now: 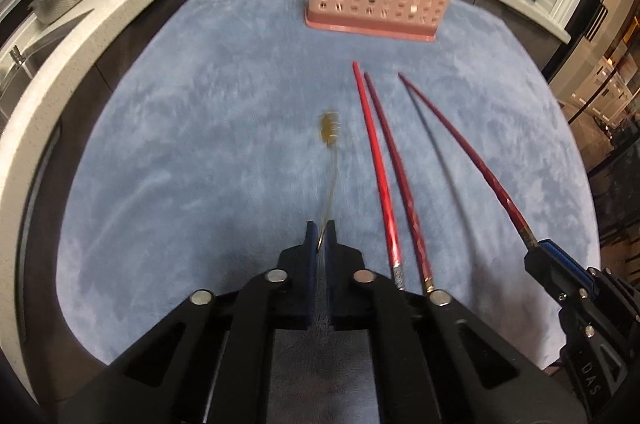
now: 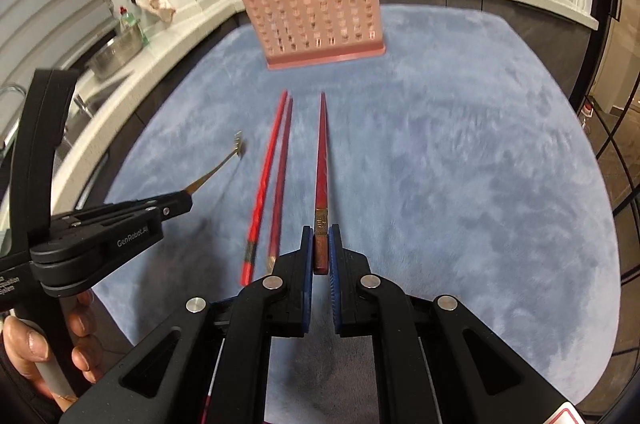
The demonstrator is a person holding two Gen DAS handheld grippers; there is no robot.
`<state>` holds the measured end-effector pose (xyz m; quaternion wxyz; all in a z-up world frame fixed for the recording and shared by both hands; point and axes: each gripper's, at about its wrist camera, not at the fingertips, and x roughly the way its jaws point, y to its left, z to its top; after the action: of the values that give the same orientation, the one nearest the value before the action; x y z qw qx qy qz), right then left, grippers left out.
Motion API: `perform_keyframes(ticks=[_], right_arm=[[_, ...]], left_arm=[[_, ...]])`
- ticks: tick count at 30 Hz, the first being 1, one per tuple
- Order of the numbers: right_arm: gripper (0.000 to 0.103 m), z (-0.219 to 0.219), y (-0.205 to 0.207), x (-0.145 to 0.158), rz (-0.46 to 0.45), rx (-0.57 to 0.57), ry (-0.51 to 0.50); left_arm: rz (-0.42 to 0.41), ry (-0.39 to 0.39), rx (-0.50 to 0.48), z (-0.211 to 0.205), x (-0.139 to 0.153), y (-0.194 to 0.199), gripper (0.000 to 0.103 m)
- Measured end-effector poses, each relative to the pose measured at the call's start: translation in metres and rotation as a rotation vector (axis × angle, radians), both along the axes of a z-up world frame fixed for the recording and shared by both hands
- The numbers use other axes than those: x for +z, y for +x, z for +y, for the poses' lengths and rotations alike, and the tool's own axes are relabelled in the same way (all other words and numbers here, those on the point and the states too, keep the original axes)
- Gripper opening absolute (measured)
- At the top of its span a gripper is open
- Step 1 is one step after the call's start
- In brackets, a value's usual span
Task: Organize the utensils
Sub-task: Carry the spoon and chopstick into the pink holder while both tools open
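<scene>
Two utensils are held, ready to be carried to the pink holder.

A dark red chopstick [image 2: 321, 160] is clamped at its butt end in the closed right gripper [image 2: 320, 244], at lower centre; a thin gold fork [image 1: 329, 132] is pinched by the closed left gripper [image 1: 320, 236]. Two red chopsticks [image 1: 384, 176] lie between on the blue mat [image 1: 200, 144]. The utensil holder [image 2: 316, 16] stands at upper centre; a lift above its rim is probably needed, and open mat lies before it.

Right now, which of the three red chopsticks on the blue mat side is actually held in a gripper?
The rightmost chopstick, lying apart from the pair: the right gripper is clamped on its thick end. The other two chopsticks lie side by side on the mat, ungripped.
</scene>
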<state>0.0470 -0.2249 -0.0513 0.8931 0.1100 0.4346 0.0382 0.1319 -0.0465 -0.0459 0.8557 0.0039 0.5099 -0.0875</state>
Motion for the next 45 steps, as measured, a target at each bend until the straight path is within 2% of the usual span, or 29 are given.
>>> perform_keyframes(ticks=[15,24,33,40,45], right_arm=[[0.007,-0.034,0.029,0.101,-0.198,-0.065,0.043],[0.007,-0.054,0.066,0.159,-0.306,-0.086,0.062],[0.007,-0.068,0.110,0.216,-0.431,-0.114,0.062],[0.007,-0.072,0.154,0.249,-0.497,-0.122,0.055],[0.007,-0.068,0.191,0.262,-0.523,-0.126,0.054]], left_arm=[[-0.113,-0.035,0.003,0.008,0.076,0.033,0.000],[-0.194,-0.063,-0.046,0.002,0.143,0.070,0.000],[-0.266,-0.132,-0.071,-0.005,0.215,0.126,0.000],[-0.286,-0.144,-0.057,-0.014,0.239,0.167,0.000],[-0.272,-0.151,-0.042,-0.021,0.236,0.201,0.000]])
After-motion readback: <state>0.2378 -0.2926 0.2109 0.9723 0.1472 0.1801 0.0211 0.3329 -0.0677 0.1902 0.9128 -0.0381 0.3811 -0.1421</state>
